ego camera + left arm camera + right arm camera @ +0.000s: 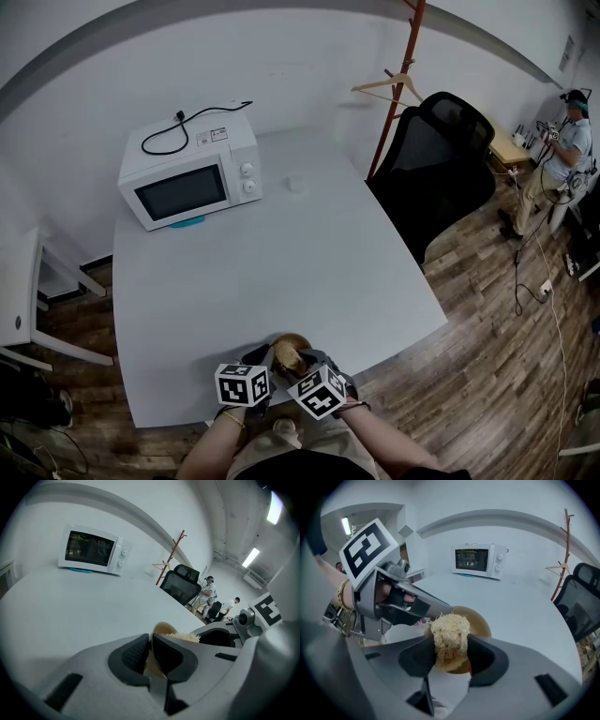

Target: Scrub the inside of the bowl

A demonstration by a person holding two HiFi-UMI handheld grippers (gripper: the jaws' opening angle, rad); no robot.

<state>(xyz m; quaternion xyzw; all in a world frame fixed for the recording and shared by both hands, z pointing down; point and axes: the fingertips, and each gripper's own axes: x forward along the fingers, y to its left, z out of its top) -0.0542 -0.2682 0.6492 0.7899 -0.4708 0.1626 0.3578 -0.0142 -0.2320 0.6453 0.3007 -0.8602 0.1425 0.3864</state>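
Note:
A small tan bowl (290,348) sits at the near edge of the grey table (272,272). My left gripper (149,656) is shut on the bowl's rim (161,629), one jaw inside and one outside. My right gripper (449,654) is shut on a pale fibrous scrubber (449,635), which rests over the bowl (480,623). In the head view both grippers (246,382) (321,389) crowd over the bowl and hide most of it. The left gripper's body (393,599) shows at the left of the right gripper view.
A white microwave (190,174) with a black cord on top stands at the table's far left. A small white object (295,184) lies to its right. A black office chair (441,164) and a coat stand (398,84) are beyond the right edge. A person (562,150) stands far right.

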